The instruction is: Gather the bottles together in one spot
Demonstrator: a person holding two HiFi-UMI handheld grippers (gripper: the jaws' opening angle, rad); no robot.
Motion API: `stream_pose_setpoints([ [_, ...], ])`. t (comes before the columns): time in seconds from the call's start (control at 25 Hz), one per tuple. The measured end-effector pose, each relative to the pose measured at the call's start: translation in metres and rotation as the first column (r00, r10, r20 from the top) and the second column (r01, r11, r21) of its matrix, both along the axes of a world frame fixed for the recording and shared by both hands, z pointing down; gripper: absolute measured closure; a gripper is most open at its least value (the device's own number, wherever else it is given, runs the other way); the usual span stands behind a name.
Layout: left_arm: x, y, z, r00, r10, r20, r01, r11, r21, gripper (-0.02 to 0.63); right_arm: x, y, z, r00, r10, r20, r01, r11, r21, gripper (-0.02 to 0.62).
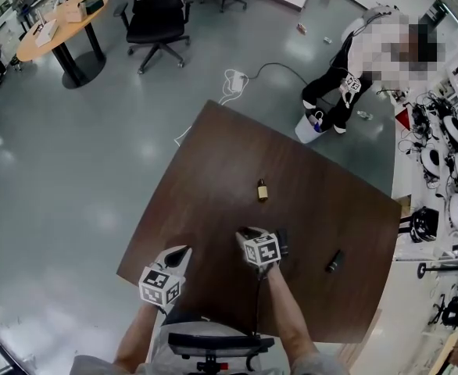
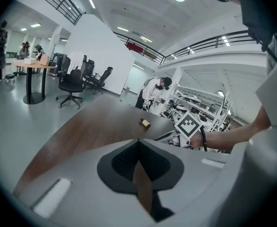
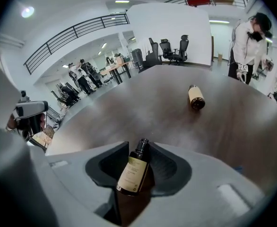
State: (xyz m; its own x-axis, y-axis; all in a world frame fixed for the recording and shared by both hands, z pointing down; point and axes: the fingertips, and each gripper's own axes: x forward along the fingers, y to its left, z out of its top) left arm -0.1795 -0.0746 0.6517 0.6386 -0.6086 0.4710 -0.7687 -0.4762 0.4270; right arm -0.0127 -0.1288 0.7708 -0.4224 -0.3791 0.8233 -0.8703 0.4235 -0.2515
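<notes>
Since the fingers (image 3: 166, 167) of the right gripper (image 3: 139, 145) sat loose around the small bottle (image 3: 133, 174) and the left gripper (image 2: 138, 141) was pinched shut on nothing, it could've rolled across the table (image 3: 167, 112).

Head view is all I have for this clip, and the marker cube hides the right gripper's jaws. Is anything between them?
Observer: Yes. The right gripper view shows a brown labelled bottle between the jaws of the right gripper, which stand apart around it.
Operator: And the left gripper?
Observer: Its own view shows the left gripper with its jaws together and nothing between them.
Operator: Is the bottle in mid-table upright?
Observer: No. In the right gripper view that second bottle lies on its side on the table.
</notes>
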Motion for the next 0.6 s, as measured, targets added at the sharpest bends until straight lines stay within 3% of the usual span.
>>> stream_pose_setpoints([
  [0.32,-0.005,0.003,0.002,1.000,-0.013,0.010,0.013,1.000,-0.004,0.603,-0.001,0.001,0.001,1.000,0.020,0.024,-0.021,0.999,0.026,0.457],
  [0.6,-0.004,0.007,0.002,1.000,-0.006,0.011,0.006,1.000,-0.001,0.603,0.013,-0.007,-0.023,0.990,0.097,0.098,-0.115,0.972,0.203,0.460],
])
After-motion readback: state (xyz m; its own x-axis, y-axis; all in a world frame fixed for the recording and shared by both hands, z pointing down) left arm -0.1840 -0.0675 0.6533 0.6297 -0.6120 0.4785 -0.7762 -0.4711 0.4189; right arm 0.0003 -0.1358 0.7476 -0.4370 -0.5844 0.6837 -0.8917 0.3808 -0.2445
